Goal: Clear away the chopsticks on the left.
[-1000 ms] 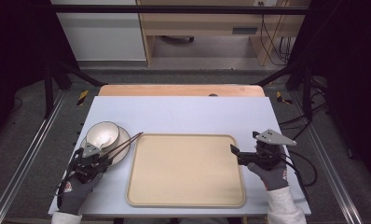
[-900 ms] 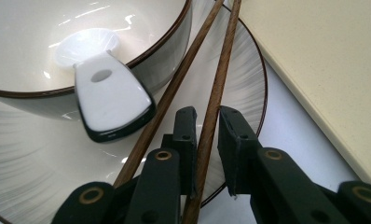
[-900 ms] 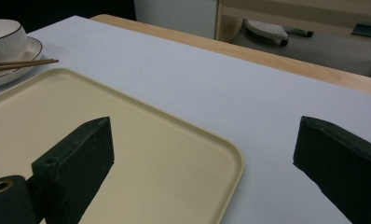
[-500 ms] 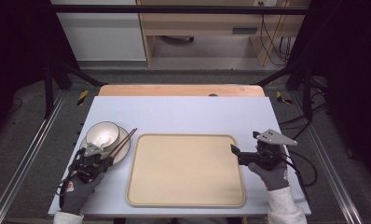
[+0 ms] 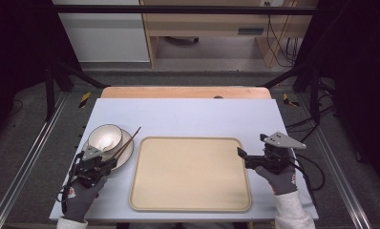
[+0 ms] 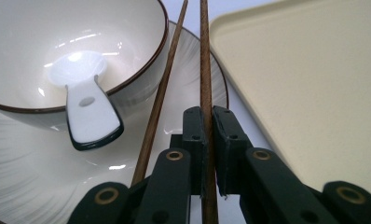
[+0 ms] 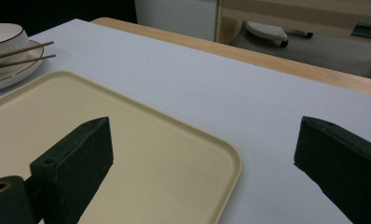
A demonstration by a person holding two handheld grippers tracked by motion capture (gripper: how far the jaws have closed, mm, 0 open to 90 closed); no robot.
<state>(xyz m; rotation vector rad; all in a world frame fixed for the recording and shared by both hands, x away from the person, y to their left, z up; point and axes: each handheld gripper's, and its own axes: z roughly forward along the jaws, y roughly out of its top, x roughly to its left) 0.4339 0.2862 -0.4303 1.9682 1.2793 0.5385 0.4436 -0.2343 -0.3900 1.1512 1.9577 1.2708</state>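
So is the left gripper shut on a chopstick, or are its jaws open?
Shut on one chopstick: in the left gripper view, the left gripper has both jaws pressed against it. The other chopstick lies free outside them, over the plate.

tray (image 5: 190,174) top bare – bowl (image 5: 104,137), plate (image 5: 125,155) crowd chopsticks (image 5: 126,144).

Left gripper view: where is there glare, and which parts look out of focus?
In the left gripper view, bright glare sits on the white spoon and the inner wall of the bowl; the left tool, shut on one chopstick, looks soft because it is so near. In the right gripper view, the right tool is also blurred, while the tray is evenly lit.
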